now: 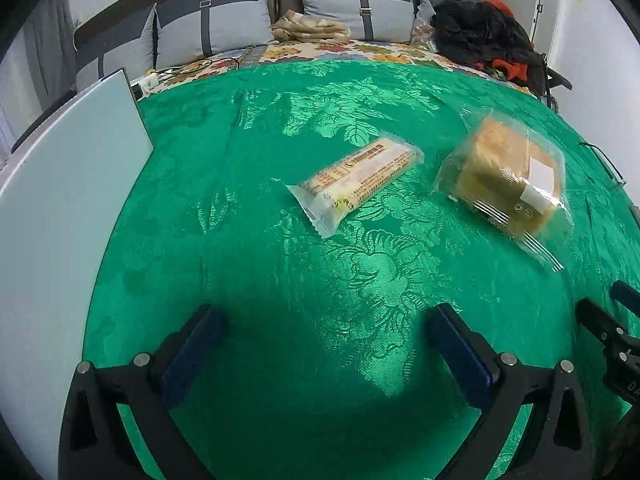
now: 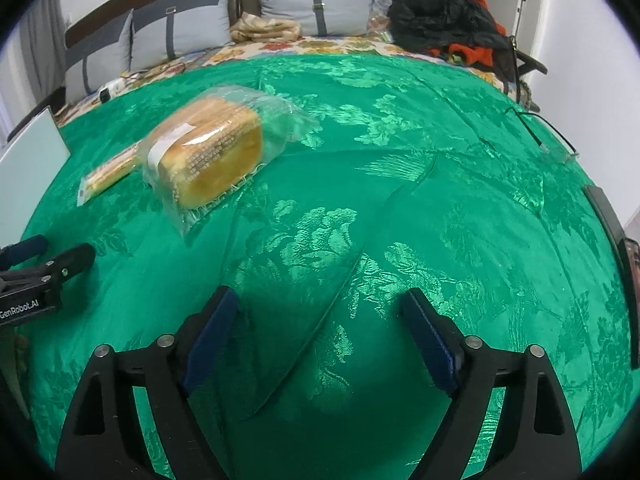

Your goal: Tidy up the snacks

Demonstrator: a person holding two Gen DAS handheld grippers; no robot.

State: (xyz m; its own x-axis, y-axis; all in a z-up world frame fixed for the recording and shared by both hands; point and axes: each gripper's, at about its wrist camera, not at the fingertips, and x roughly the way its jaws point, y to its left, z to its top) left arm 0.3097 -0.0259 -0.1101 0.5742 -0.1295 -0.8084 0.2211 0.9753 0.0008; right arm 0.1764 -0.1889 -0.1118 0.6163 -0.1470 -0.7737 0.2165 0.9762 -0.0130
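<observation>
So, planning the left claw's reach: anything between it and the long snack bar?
Nothing: in the left wrist view only bare green cloth separates the left claw from the snack bar.

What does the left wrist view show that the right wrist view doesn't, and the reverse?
Only the left wrist view shows the long snack bar packet whole; the right wrist view shows it partly hidden behind the bagged bread. Only the right wrist view shows the dark flat device at the cloth's right edge. Both share the bagged bread, the green cloth, the white board and two open claws: left claw, right claw.
</observation>
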